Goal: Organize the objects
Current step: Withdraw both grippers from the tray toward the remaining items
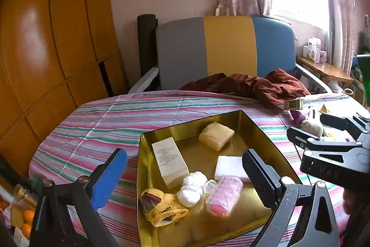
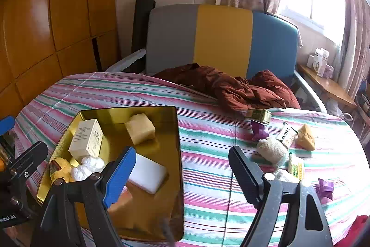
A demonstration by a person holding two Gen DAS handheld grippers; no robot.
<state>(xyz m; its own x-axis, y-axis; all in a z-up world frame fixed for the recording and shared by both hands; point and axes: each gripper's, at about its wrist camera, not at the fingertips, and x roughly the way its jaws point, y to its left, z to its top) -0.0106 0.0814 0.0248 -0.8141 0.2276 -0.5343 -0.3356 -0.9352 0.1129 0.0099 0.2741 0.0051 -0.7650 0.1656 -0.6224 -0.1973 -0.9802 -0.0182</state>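
Loose oddments (image 2: pixel 272 149) clutter striped cloth (image 2: pixel 208 154) beside gold tray (image 2: pixel 178 154).

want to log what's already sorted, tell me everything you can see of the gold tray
The gold tray is a shallow rectangular tin with rounded corners and a shiny, mirror-like inside that looks like metal. It lies flat and open on the striped cloth, left of the loose items. Inside lie a cream box, a tan block, a white block, white wads, a pink roll and a yellow knit item. Neither gripper's jaws touch it.
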